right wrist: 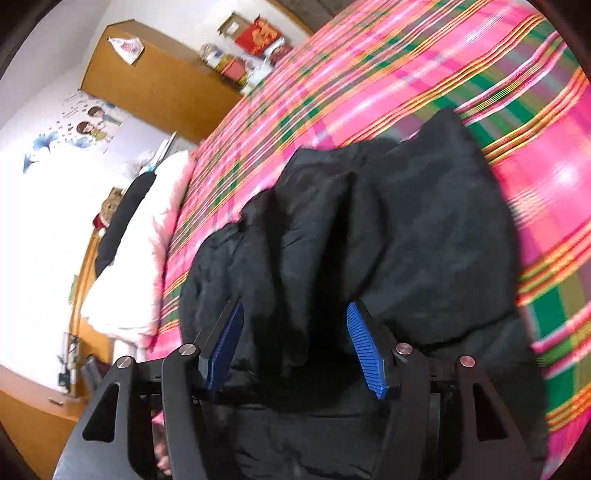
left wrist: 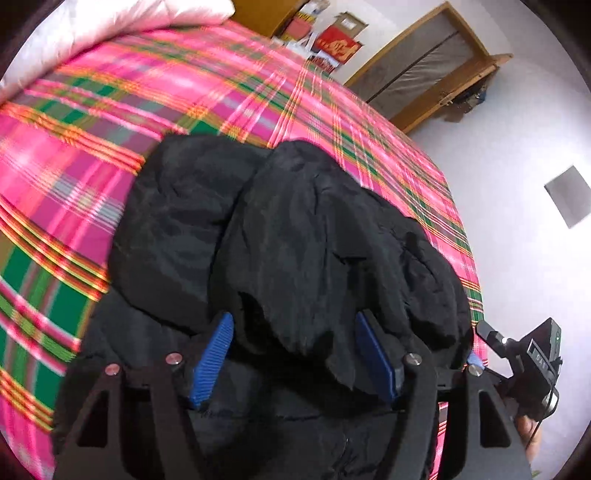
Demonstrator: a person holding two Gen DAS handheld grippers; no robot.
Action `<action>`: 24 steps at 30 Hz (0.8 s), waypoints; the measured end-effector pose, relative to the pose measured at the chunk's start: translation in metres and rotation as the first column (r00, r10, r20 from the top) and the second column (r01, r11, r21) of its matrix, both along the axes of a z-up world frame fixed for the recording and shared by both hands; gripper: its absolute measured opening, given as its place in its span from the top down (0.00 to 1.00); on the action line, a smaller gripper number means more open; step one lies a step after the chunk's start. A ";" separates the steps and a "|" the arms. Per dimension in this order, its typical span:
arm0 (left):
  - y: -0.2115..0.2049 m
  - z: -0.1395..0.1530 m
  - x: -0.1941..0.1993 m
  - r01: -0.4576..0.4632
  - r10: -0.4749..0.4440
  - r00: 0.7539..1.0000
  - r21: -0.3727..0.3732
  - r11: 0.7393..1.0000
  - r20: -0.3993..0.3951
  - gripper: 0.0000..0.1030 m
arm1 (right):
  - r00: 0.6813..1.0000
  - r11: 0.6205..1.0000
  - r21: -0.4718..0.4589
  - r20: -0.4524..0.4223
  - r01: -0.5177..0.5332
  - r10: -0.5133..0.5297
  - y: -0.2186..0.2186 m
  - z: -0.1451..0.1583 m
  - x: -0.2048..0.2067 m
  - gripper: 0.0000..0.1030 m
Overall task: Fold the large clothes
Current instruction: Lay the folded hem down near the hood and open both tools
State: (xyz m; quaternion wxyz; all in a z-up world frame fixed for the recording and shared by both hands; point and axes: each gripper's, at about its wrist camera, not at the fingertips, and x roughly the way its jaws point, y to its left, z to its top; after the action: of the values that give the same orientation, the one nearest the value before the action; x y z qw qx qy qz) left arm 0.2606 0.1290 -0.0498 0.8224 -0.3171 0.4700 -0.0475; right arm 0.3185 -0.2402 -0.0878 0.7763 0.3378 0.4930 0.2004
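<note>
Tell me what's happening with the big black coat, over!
Left hand-held gripper open, black coat bunched between its fingers. Right hand-held gripper open over coat. Coat heaped on plaid bedspread. Nothing blocking.

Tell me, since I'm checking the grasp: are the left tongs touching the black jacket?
Cannot tell. In the left wrist view the left tongs stand open with a fold of the black jacket bulging between the pads, but contact isn't plain.

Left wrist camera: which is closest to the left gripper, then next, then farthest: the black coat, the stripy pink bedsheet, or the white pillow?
1. Black coat: bunched right between the left gripper fingers.
2. Pink plaid bedsheet: spread under and beyond the coat.
3. White pillow: far end of the bed, top left of the view.
</note>
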 end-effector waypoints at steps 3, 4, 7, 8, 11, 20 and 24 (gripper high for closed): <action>-0.003 -0.010 0.002 0.006 -0.006 1.000 0.000 1.000 -0.002 0.32 | 0.998 0.997 -0.055 -0.013 -0.055 0.055 0.025 -0.010 0.009 0.64; -0.002 -0.012 0.002 0.005 -0.005 1.000 -0.008 1.000 -0.008 0.32 | 0.998 0.994 -0.086 -0.018 -0.065 0.063 0.033 -0.013 0.009 0.94; 0.005 0.000 -0.004 -0.010 0.011 1.000 -0.041 0.999 0.028 0.32 | 0.998 0.996 -0.077 0.014 -0.053 0.054 0.040 -0.010 -0.007 0.95; 0.008 0.009 -0.008 -0.021 0.023 0.998 -0.042 0.999 0.063 0.32 | 0.998 0.996 -0.072 0.028 -0.046 0.048 0.041 -0.009 -0.017 0.95; 0.010 0.025 -0.016 -0.041 0.044 0.990 -0.024 0.999 0.136 0.32 | 0.999 0.995 -0.089 0.000 -0.052 0.052 0.049 -0.027 -0.044 0.95; 0.005 0.071 -0.036 -0.161 0.078 0.949 0.257 0.953 0.306 0.32 | 0.997 0.985 -0.162 -0.056 -0.056 0.047 0.066 -0.067 -0.052 0.95; -0.005 0.066 -0.022 -0.047 -0.016 0.950 0.195 0.980 0.311 0.32 | 0.997 0.983 -0.172 -0.055 -0.068 0.059 0.075 -0.072 -0.052 0.95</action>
State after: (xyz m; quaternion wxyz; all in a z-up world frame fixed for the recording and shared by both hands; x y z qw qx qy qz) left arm 0.2389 0.1238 0.0159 0.9142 -0.2252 0.3343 -0.0428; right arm 0.2668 -0.1651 -0.1596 0.7836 0.2578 0.5381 0.1730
